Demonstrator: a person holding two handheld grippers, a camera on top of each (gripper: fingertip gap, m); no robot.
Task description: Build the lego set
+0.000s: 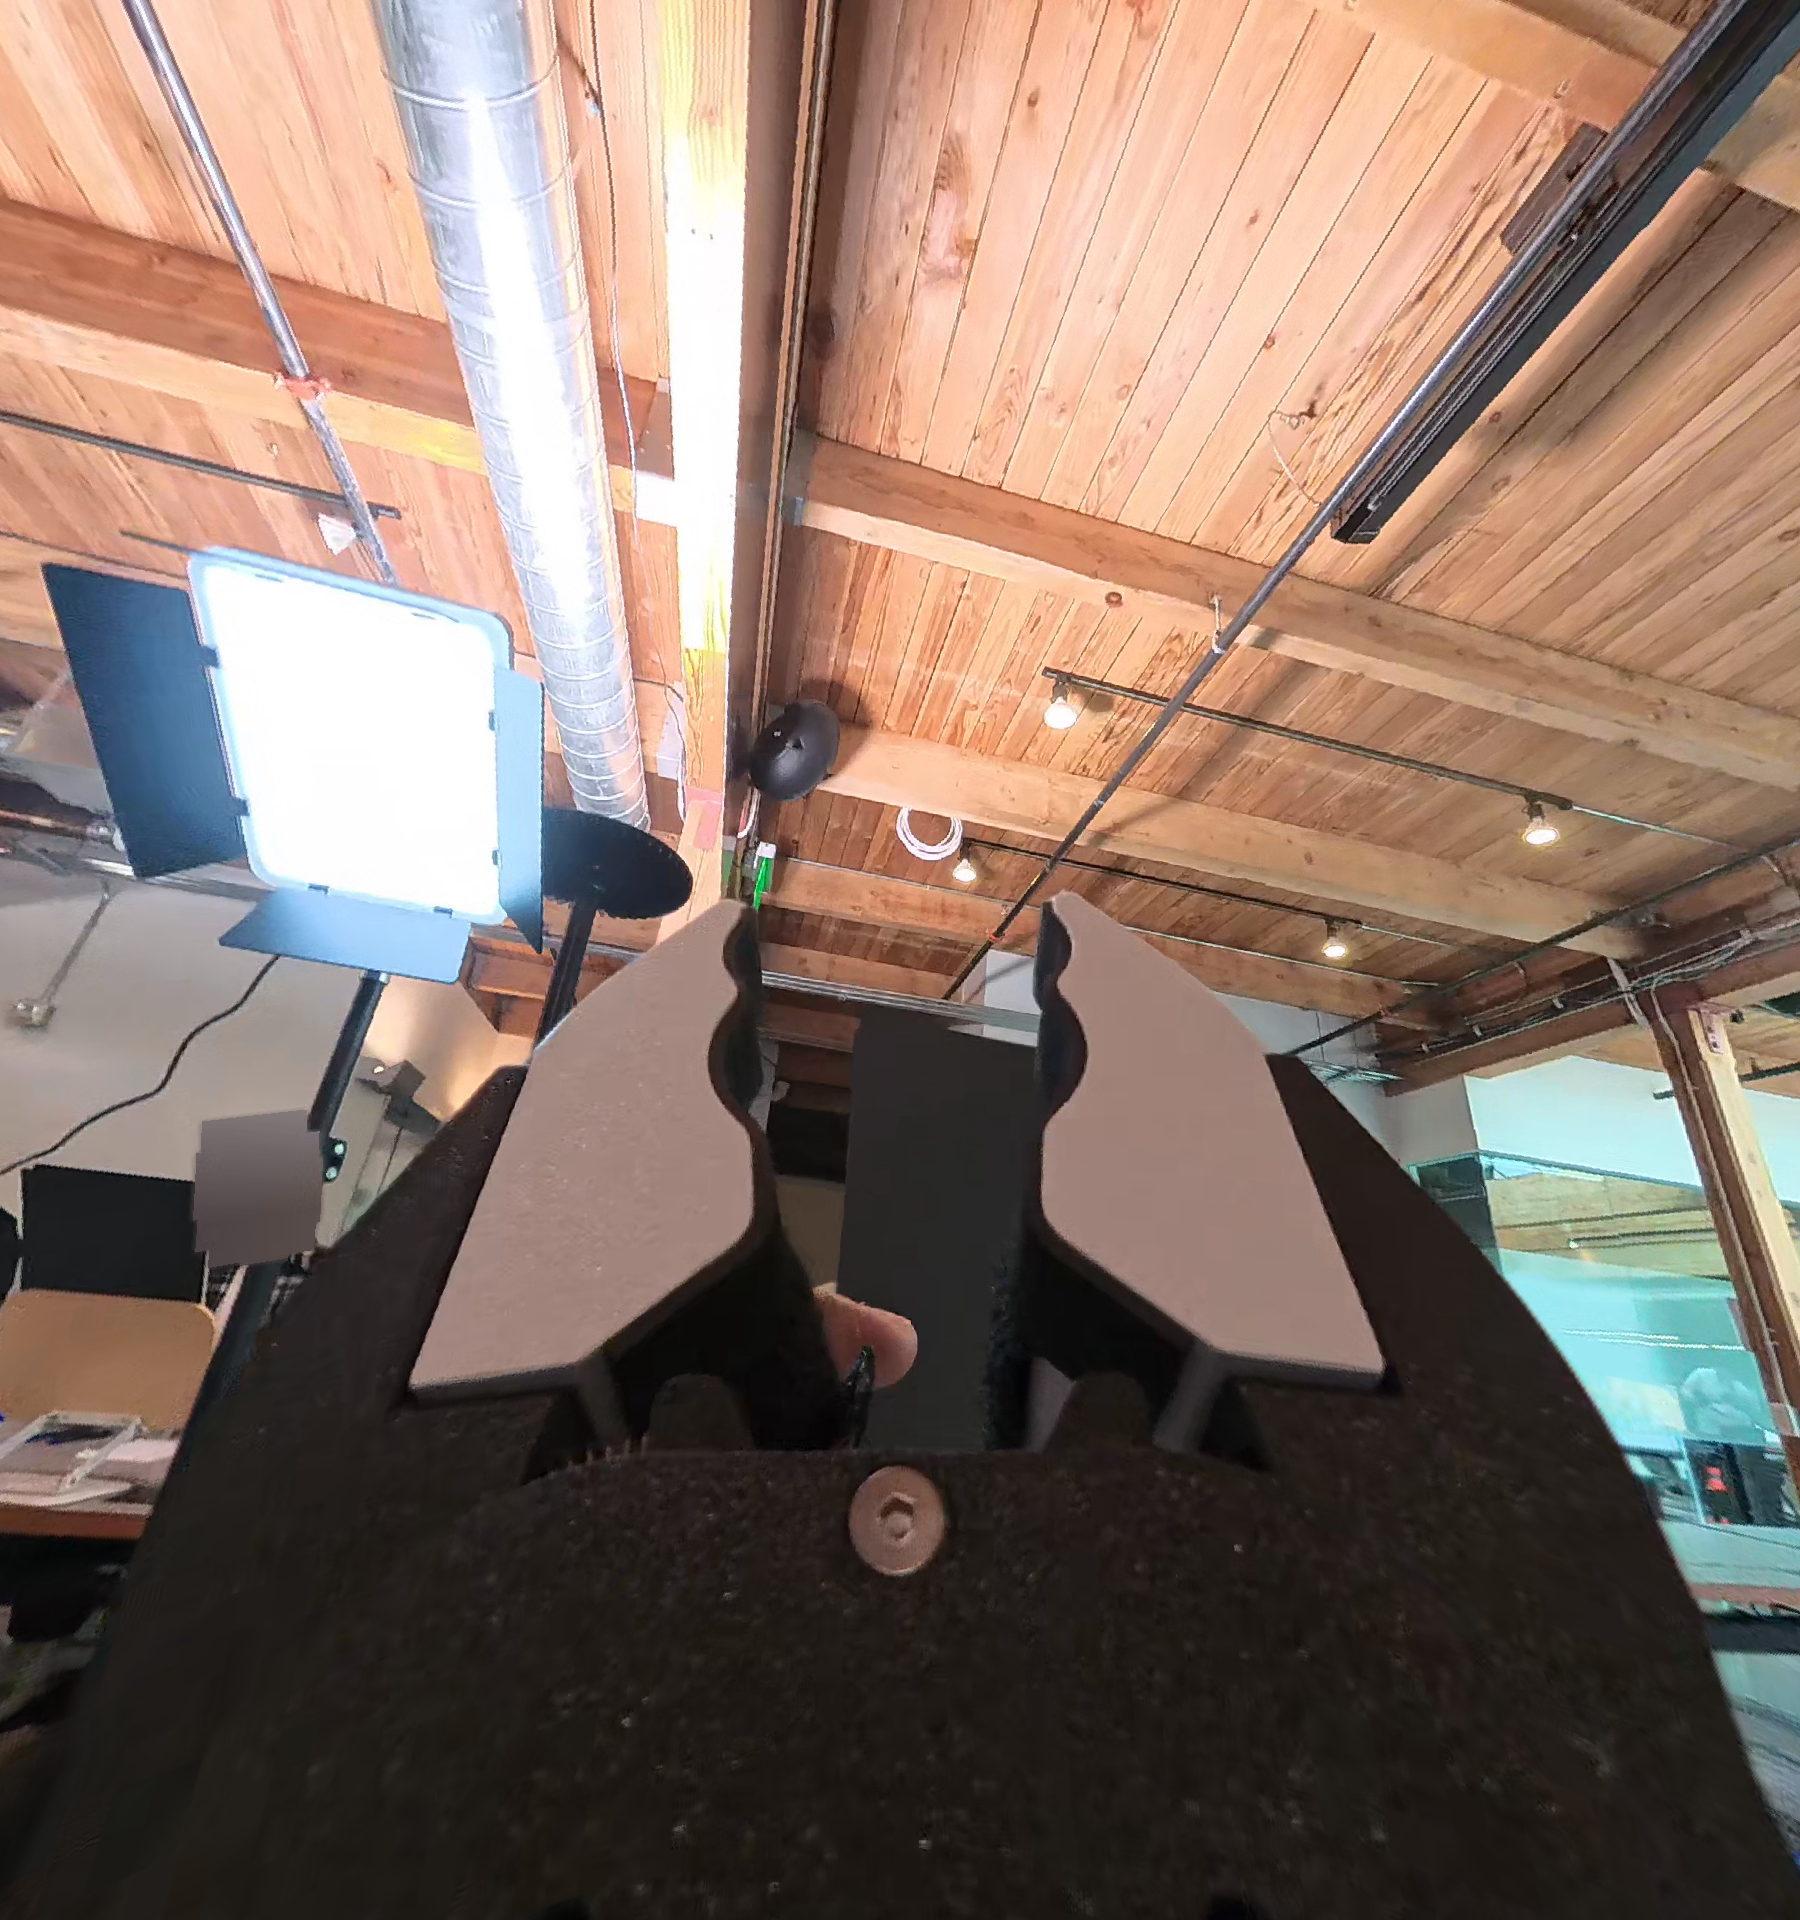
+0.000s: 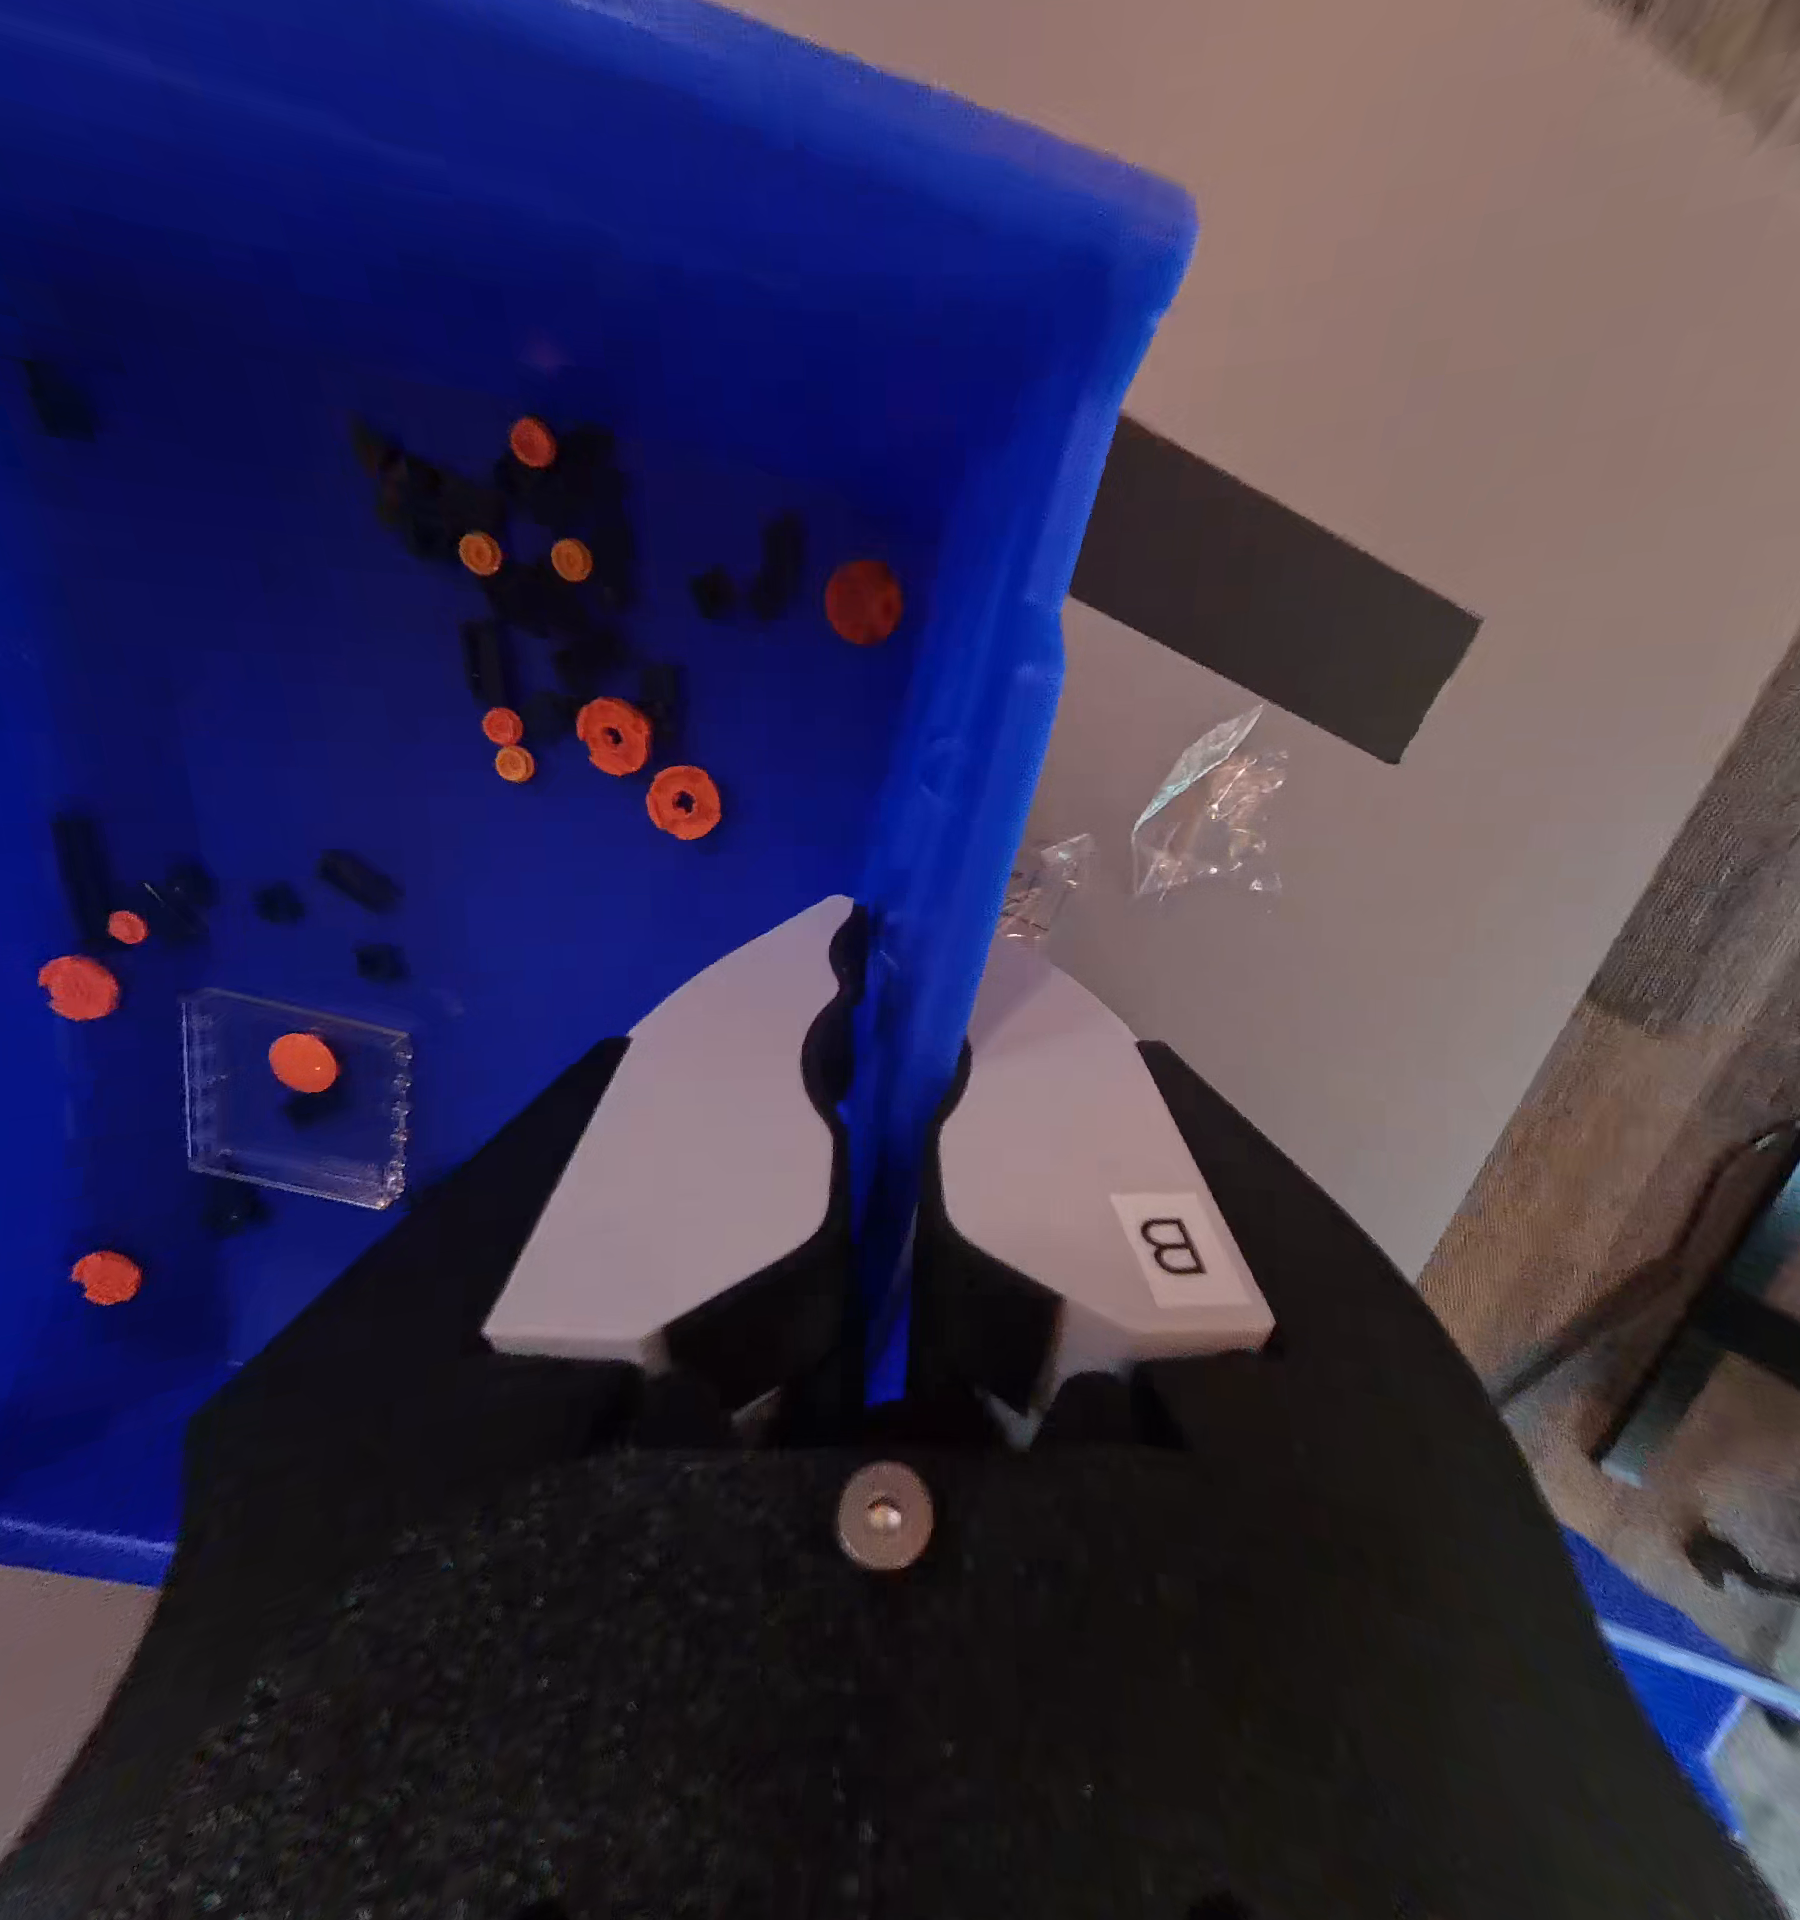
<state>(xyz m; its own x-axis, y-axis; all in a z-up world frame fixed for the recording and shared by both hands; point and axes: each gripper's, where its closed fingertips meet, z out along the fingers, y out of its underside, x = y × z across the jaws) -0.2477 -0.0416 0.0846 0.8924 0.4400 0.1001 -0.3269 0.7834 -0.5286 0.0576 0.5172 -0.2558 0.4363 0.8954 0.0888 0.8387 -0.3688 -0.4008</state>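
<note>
Right gripper (image 2: pixel 880 935) jaws clamped on the blue bin's (image 2: pixel 667 260) stiff right wall; small light orange and black lego pieces (image 2: pixel 613 735) scatter inside, left of frame; left gripper (image 1: pixel 891 914) jaws apart, empty, facing the ceiling.

Left hand-held gripper (image 1: pixel 891 920) agape (upturned), right hand-held gripper (image 2: pixel 901 925) clamped

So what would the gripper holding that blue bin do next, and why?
Probably set the blue bin level and let go. The right gripper is shut on its wall, and the orange and black lego pieces lie loose inside. The left gripper is open, empty and pointing at the ceiling.
</note>
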